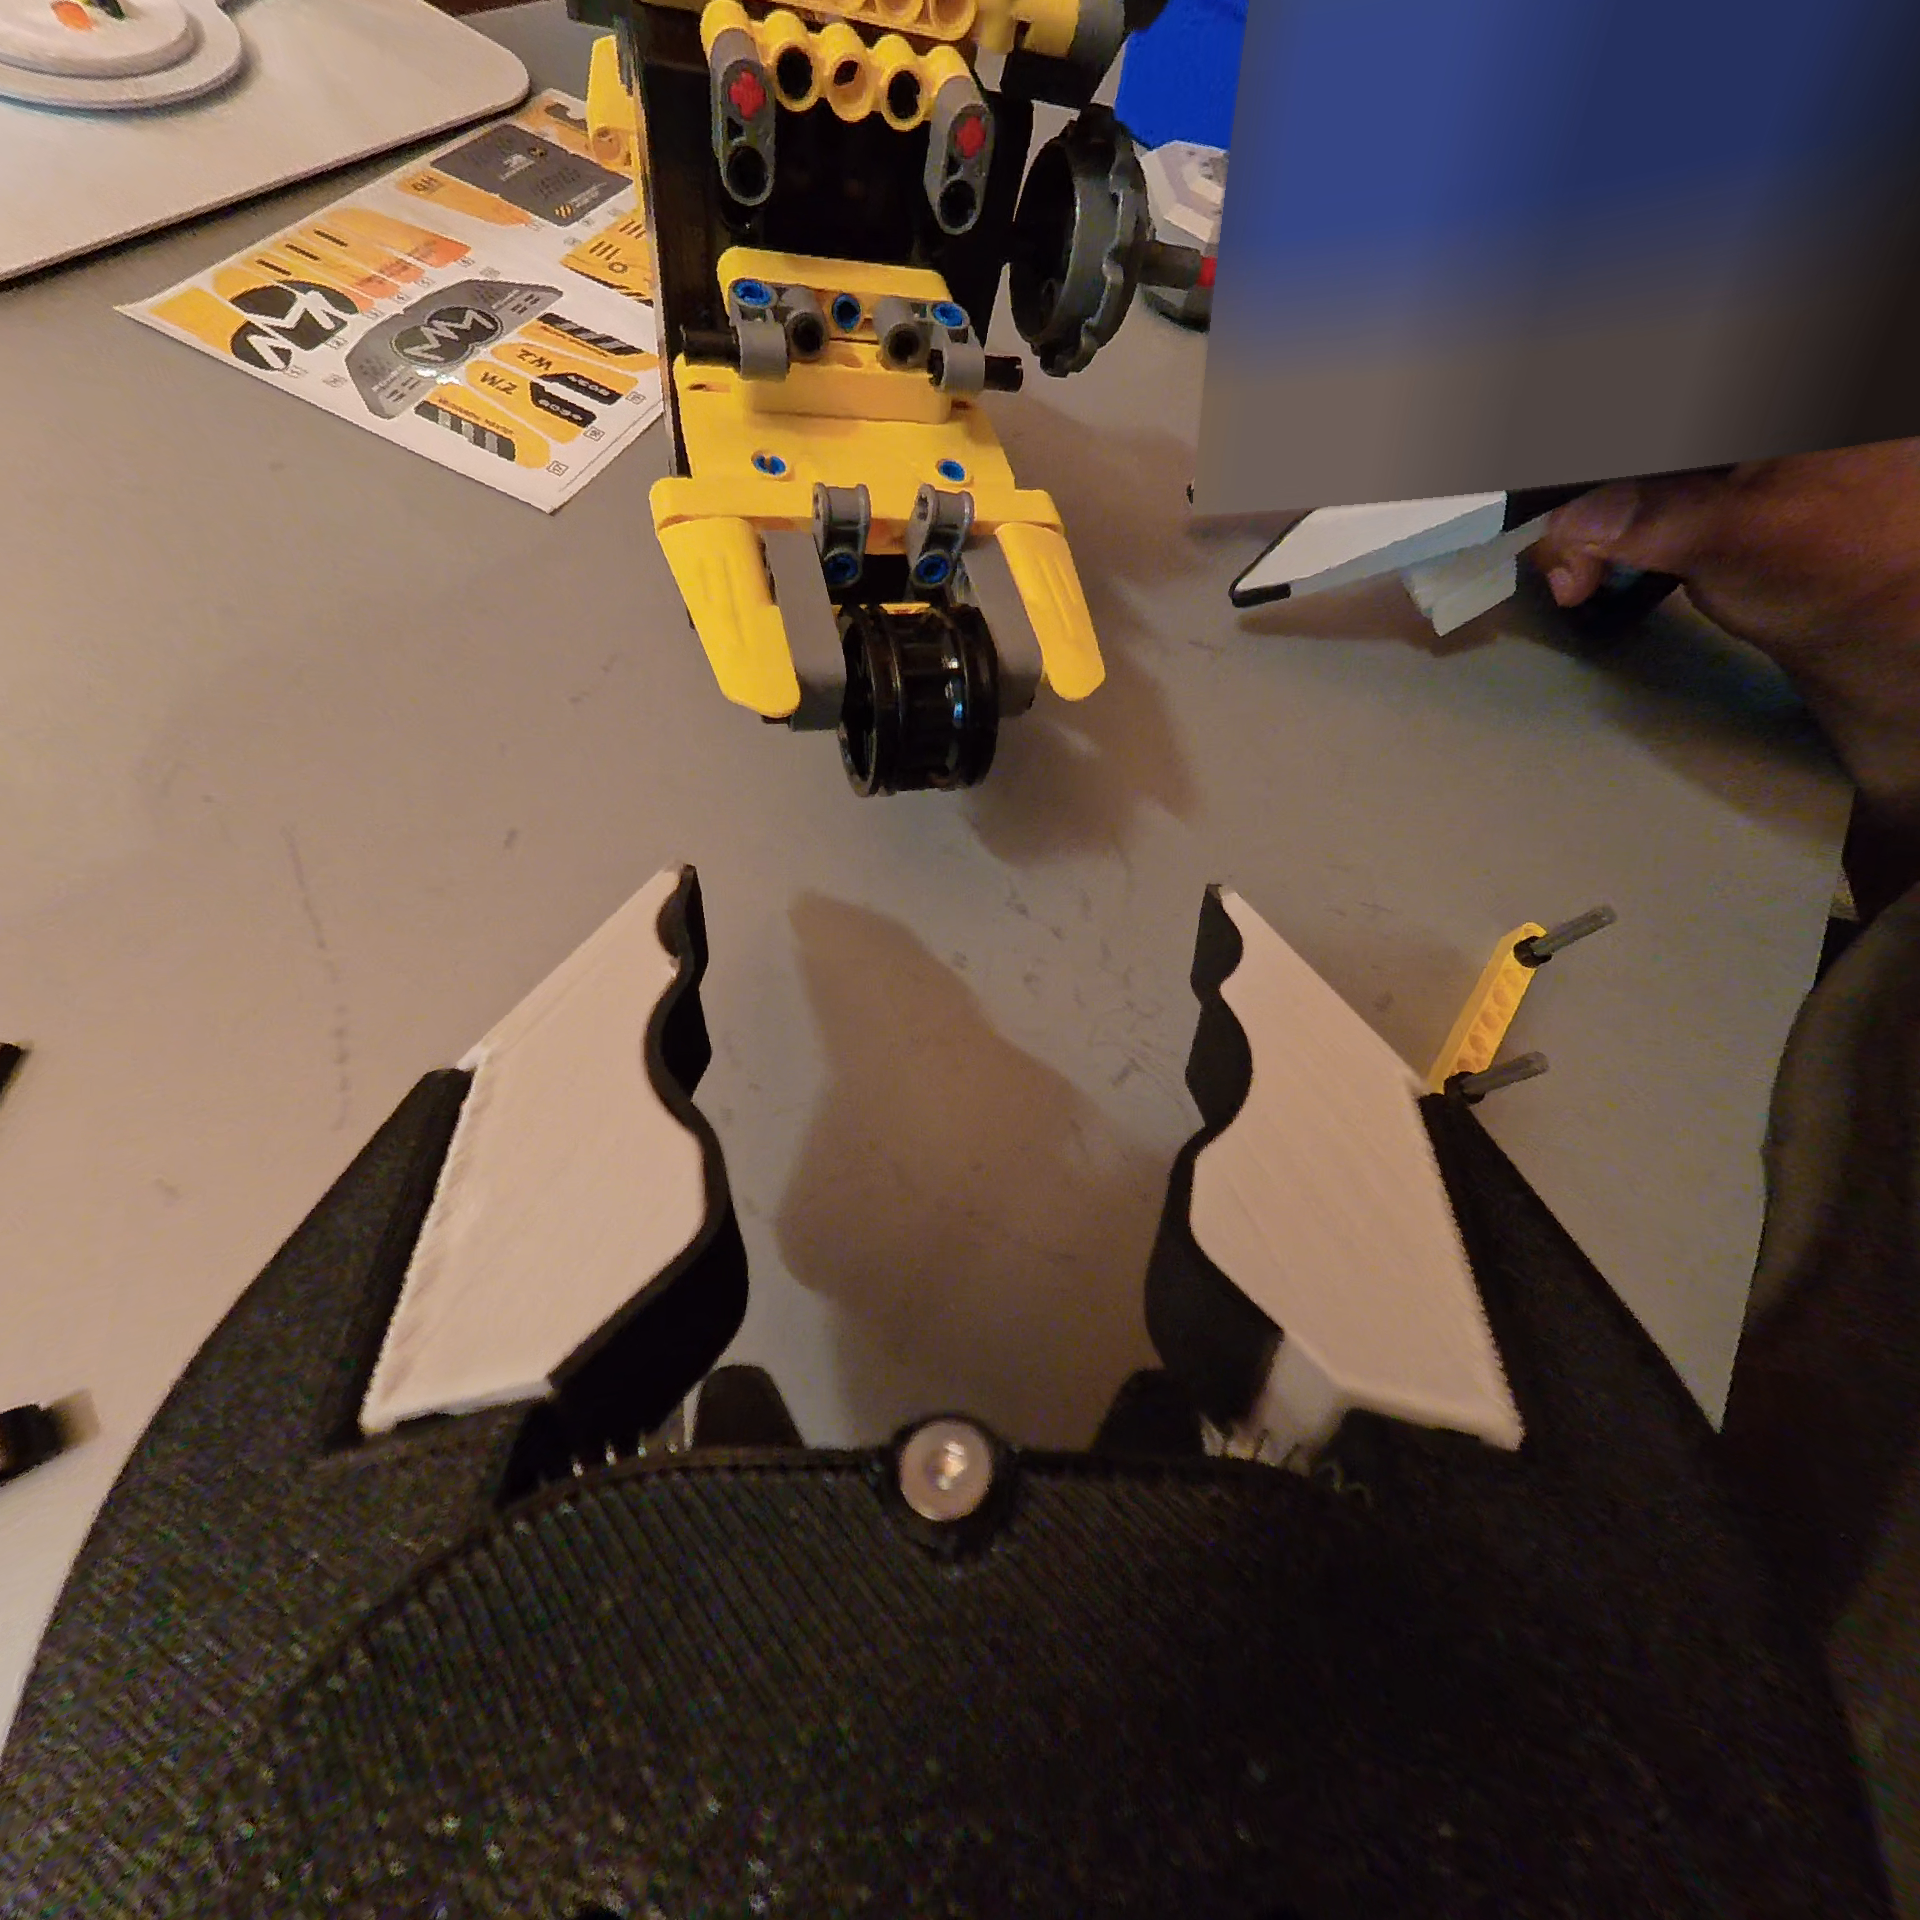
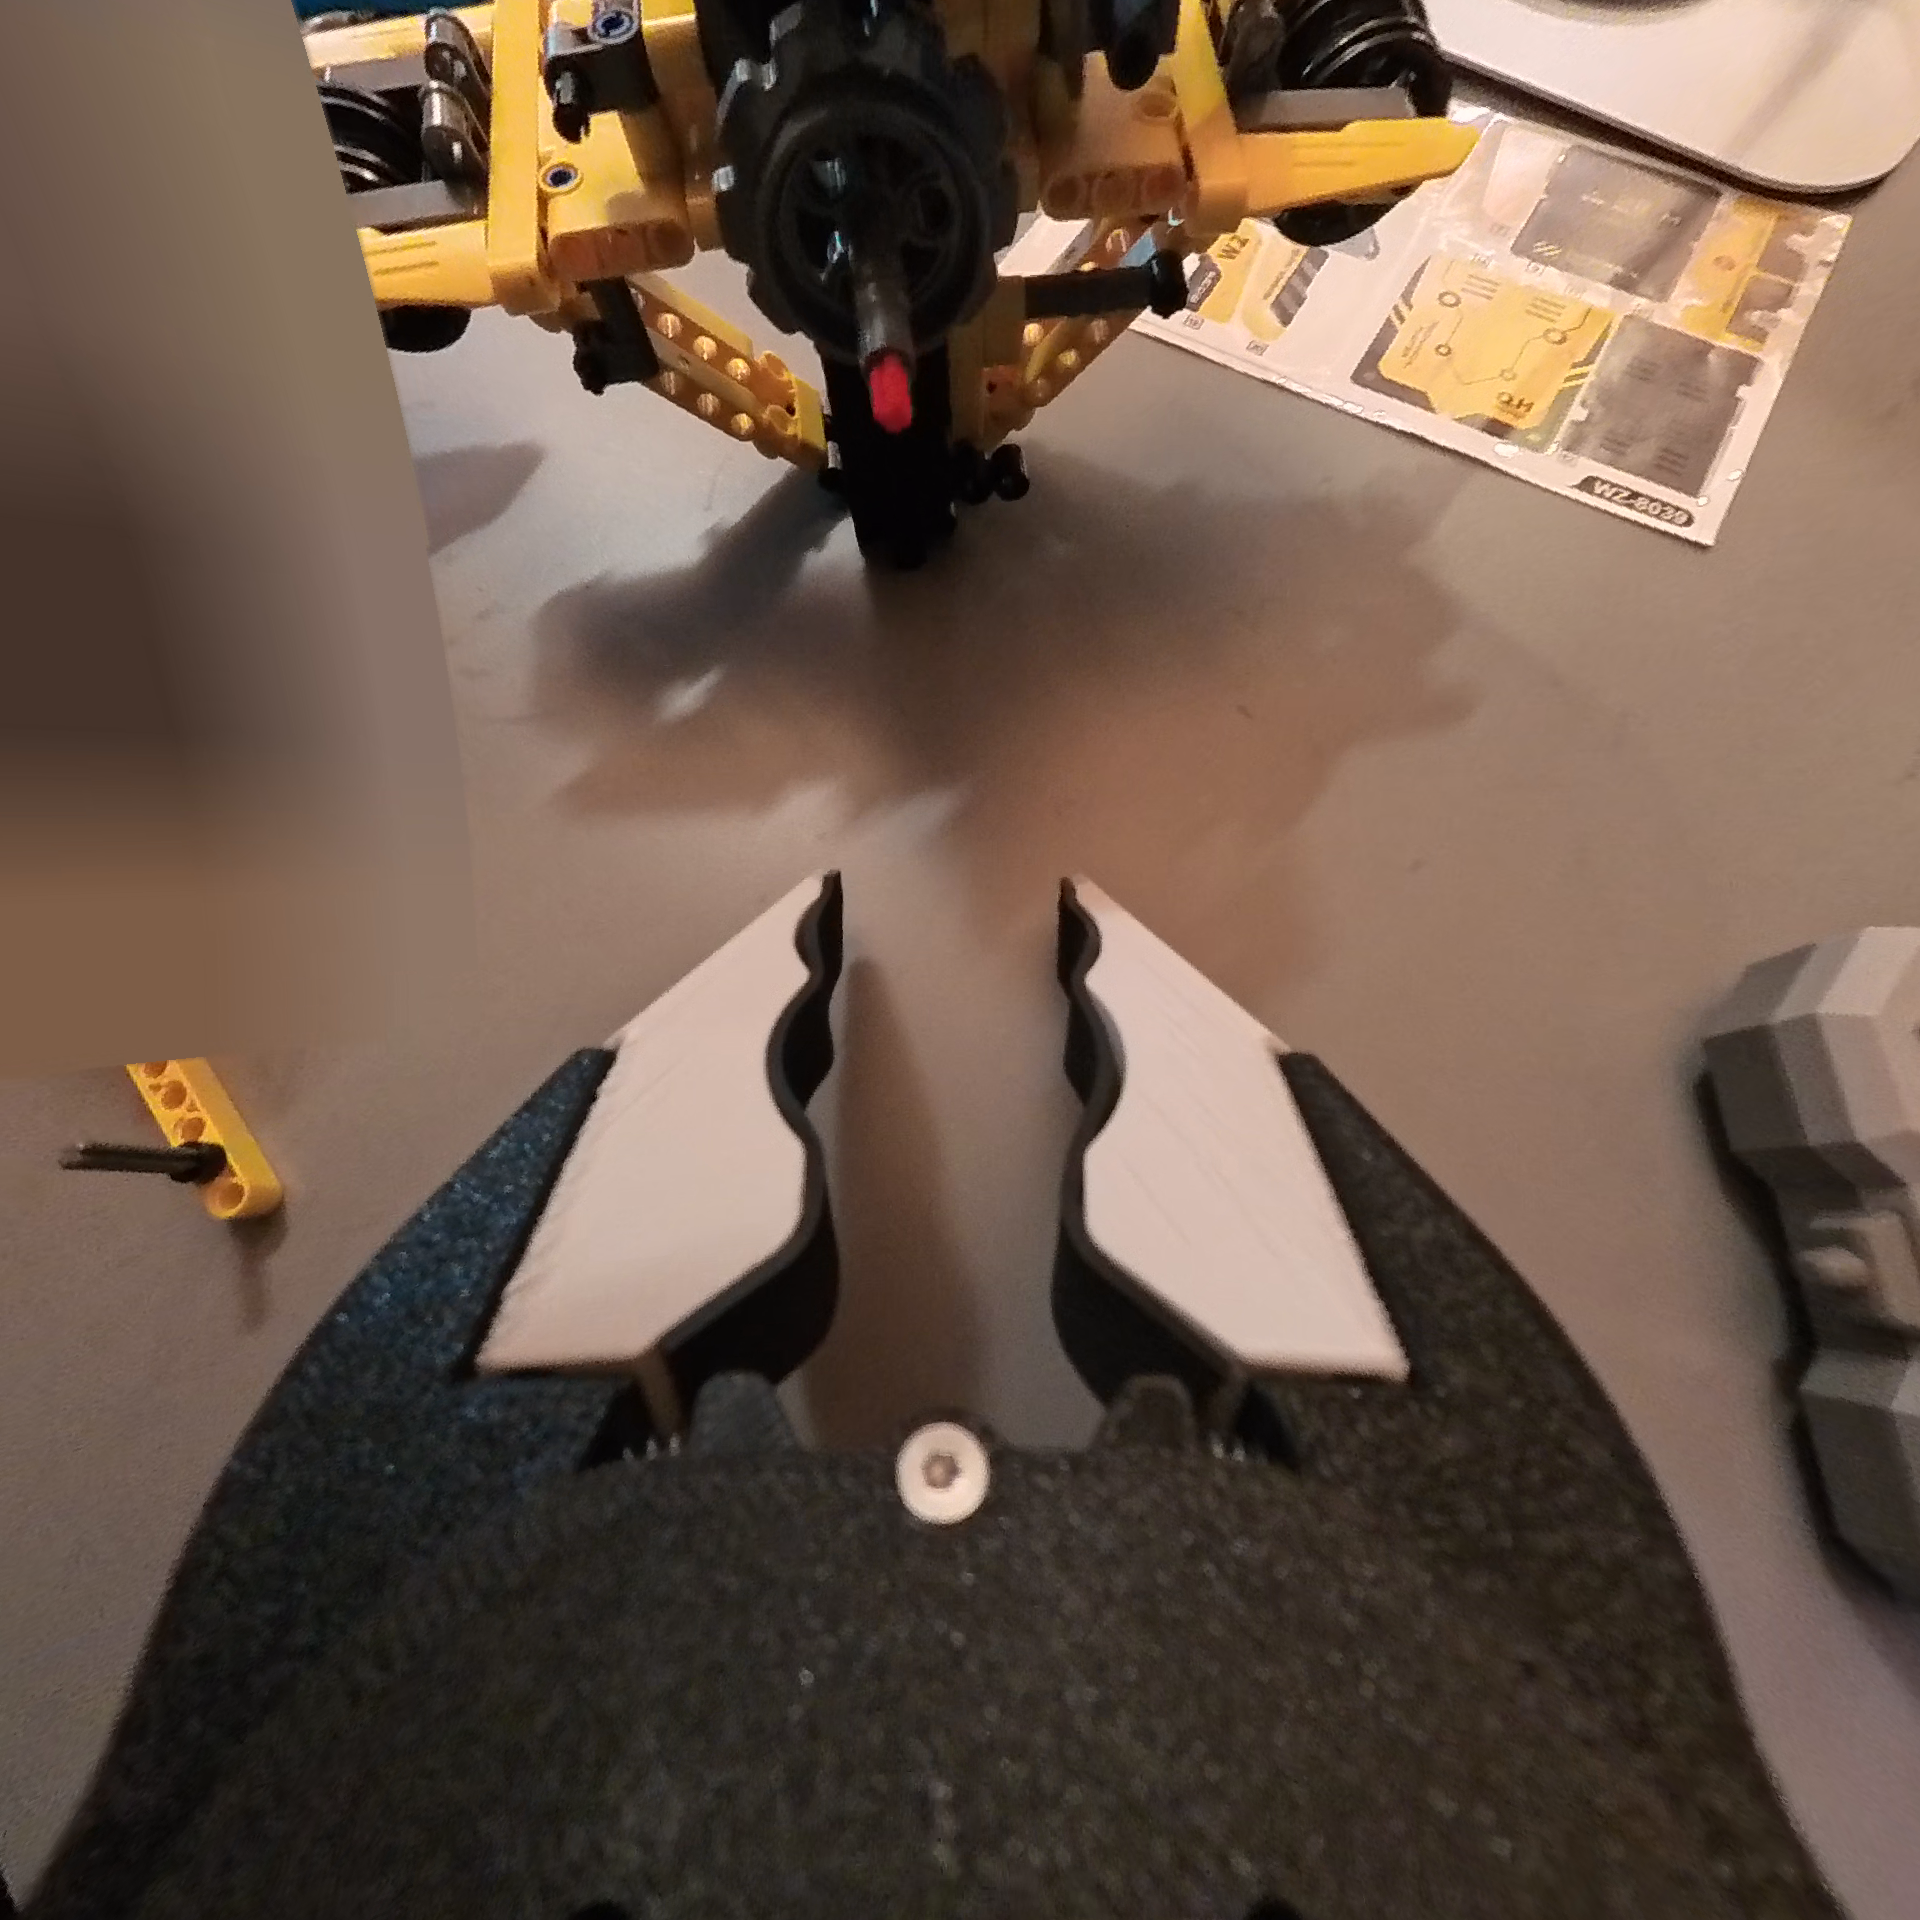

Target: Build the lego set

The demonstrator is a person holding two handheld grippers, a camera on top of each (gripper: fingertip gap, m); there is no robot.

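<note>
Your left gripper (image 1: 951, 883) is spread wide and holds nothing; the yellow brick model (image 1: 852, 436) stands ahead of it on the grey table (image 1: 312, 831). Your right gripper (image 2: 951, 894) is also parted and empty, facing the model's black wheel (image 2: 862, 208), well apart.

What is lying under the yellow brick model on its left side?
A sticker sheet lies flat on the grey table, its right edge running behind the yellow brick model. The covered part cannot be seen.

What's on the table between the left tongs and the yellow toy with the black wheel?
Nothing but bare grey table and shadow. In the left wrist view, the open left tongs point at the yellow brick model, its black wheel nearest.
</note>
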